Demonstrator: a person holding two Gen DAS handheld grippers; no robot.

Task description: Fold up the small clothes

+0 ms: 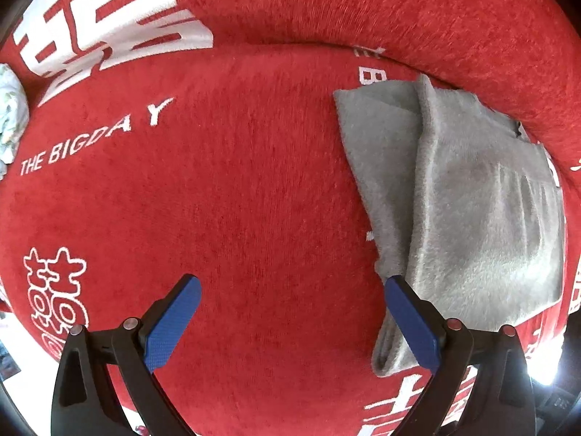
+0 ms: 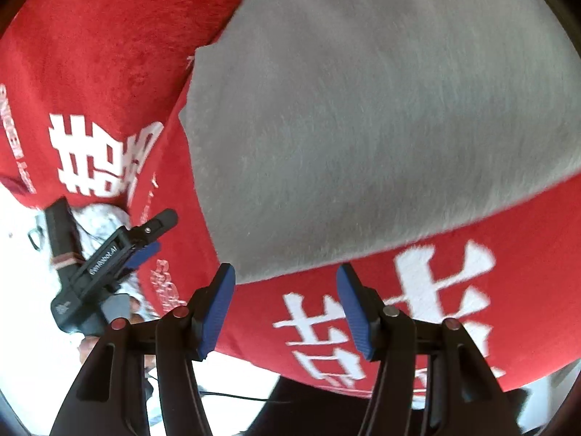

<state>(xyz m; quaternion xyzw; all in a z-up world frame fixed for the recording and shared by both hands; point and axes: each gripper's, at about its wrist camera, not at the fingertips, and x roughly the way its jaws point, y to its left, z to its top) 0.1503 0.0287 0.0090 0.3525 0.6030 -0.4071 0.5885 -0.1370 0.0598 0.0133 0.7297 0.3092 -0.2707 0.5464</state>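
Your left gripper [image 1: 292, 285] points down over the red blanket [image 1: 236, 181], and its blue pads [image 1: 170, 321] stand wide apart with only bare blanket between them. The grey garment [image 1: 472, 200] lies folded on the blanket to that gripper's right; its lower edge sits just beside the right-hand pad, though you cannot tell from this view whether the two touch. A pale bundle of cloth [image 1: 11, 116] lies at the far left edge of the blanket, well apart from the grey piece.

Your right gripper [image 2: 287, 278] tilts down towards the near edge of the same garment [image 2: 363, 127]. Its jaws are parted and grip nothing; the grey hem lies just beyond the fingertips. In this view, your left gripper [image 2: 145, 239] appears off to the left, clear of the garment.
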